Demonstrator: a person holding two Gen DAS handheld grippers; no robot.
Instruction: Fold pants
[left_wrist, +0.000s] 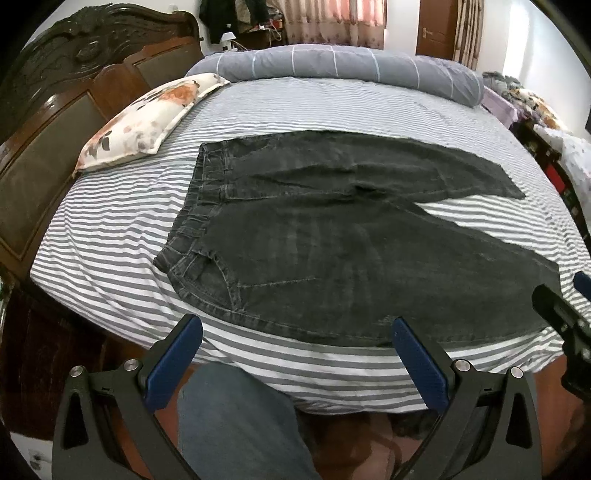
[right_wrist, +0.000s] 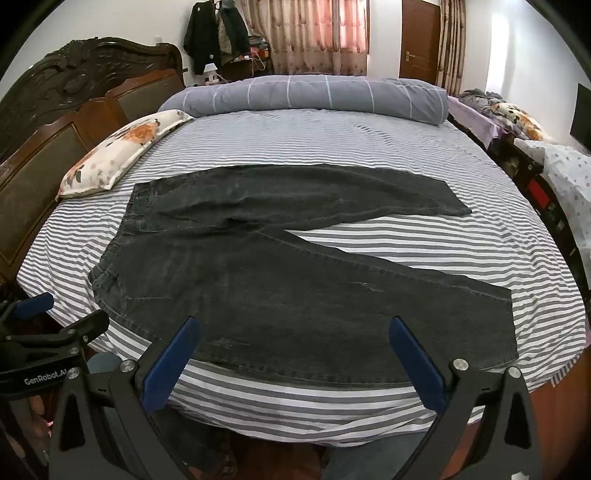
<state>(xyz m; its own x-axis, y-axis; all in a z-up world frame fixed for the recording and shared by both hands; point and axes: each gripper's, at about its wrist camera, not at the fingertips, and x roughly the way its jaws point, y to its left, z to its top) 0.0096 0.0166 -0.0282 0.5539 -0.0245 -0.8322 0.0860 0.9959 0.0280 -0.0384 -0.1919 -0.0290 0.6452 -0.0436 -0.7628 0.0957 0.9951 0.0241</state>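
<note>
Left wrist view: the dark pants (left_wrist: 332, 236) are laid flat on the striped bed (left_wrist: 110, 229), waistband at 9 o'clock, legs splayed toward 3 o'clock for folding, the left gripper (left_wrist: 297, 343) held wide open and empty; right wrist view: the right gripper (right_wrist: 293, 341), equally open and empty, is poised over the near leg.

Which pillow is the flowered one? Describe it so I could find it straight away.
Start at the carved dark headboard on the left of the striped bed. Beside it, past the waistband of the dark pants, lies the pillow. It is flat and white with orange flowers, unlike the long grey checked bolster at the far edge.
</note>
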